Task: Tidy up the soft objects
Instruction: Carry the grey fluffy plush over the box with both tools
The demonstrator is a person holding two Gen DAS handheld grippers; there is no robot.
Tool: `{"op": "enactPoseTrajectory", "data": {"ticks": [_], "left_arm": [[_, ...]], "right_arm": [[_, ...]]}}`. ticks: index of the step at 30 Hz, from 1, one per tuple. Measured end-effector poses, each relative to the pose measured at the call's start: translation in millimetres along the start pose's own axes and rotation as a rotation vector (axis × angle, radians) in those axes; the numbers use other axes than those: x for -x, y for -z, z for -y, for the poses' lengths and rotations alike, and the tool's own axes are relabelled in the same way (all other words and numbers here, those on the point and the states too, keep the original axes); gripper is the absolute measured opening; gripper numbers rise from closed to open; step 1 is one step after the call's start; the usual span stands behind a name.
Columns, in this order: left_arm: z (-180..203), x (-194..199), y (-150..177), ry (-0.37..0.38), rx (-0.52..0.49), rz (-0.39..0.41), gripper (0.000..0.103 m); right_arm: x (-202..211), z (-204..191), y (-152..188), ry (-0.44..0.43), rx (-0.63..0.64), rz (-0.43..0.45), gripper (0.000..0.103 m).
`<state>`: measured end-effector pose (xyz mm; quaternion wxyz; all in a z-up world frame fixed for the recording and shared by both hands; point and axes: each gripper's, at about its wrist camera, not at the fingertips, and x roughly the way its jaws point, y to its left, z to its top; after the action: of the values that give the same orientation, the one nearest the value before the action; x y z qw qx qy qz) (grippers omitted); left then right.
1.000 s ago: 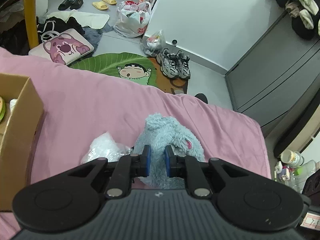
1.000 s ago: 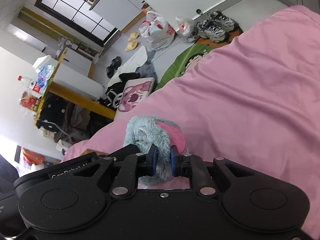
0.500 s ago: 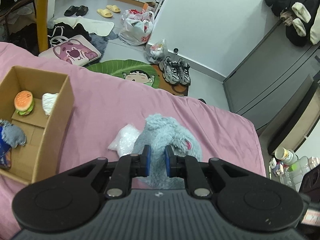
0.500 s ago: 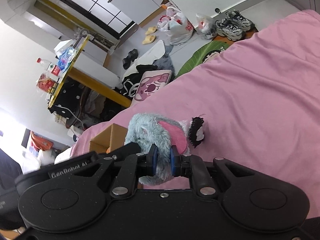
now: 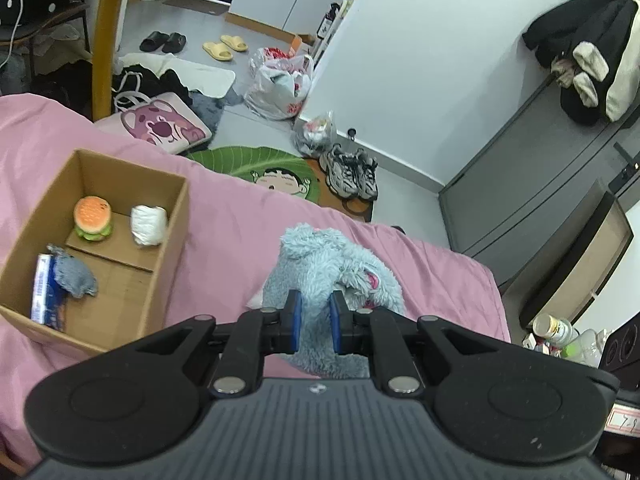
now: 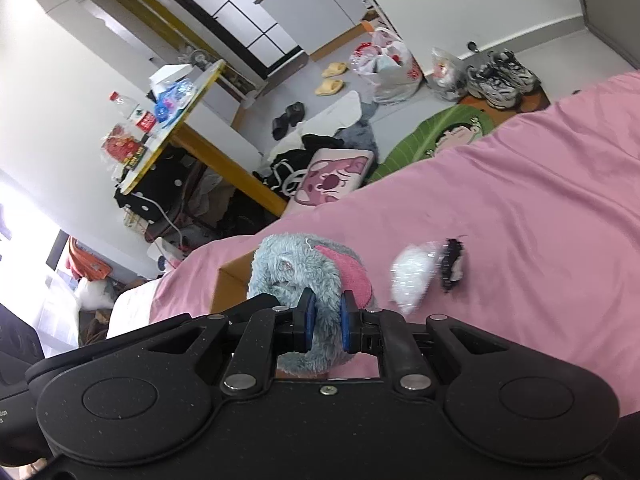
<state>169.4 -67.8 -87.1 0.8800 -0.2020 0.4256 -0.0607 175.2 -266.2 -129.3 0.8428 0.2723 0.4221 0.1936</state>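
Note:
A fluffy blue-grey plush toy (image 5: 328,264) with a pink ear hangs above the pink bed (image 5: 240,216). My left gripper (image 5: 314,316) is shut on its fur. The same plush toy (image 6: 296,268) fills the middle of the right wrist view, where my right gripper (image 6: 325,322) is also shut on it. To the left stands an open cardboard box (image 5: 172,240) holding a burger toy (image 5: 93,219), a white roll (image 5: 149,225), a grey soft piece (image 5: 74,276) and a blue-white packet (image 5: 42,288). A white fluffy item (image 6: 412,276) and a small black item (image 6: 452,264) lie on the bed to the right of the plush.
Beyond the bed's edge the floor holds a green cartoon mat (image 5: 260,164), sneakers (image 5: 352,172), plastic bags (image 5: 280,84), a pink pillow (image 5: 160,124) and slippers. A yellow table leg (image 5: 102,52) stands far left. Grey cabinets (image 5: 540,168) rise on the right.
Both grippers have risen and pulled back with the plush held between them. The whole cardboard box has come into the left view. The white fluffy and black items now show on the bed.

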Motion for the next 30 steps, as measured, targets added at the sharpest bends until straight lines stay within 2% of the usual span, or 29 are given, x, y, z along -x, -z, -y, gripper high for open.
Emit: {"op": "enactPoseTrajectory", "data": {"ticks": [9, 20, 30], "left_arm": [[-28.9, 32.9, -7.7, -0.010, 0.028, 0.054, 0.014], [-77.2, 56.0, -15.4, -0.023, 0.081, 0.077, 0.014], [-119.8, 56.2, -24.0, -0.015, 0.158, 0.093, 0.014]], "right_arm": [[-4.4, -38.0, 9.2, -0.031, 0.054, 0.006, 0.013], [-26.7, -78.7, 23.1, -0.050, 0.100, -0.028, 0.013], [-52.7, -106.1, 32.3, -0.021, 0.135, -0.045, 0.013]]}}
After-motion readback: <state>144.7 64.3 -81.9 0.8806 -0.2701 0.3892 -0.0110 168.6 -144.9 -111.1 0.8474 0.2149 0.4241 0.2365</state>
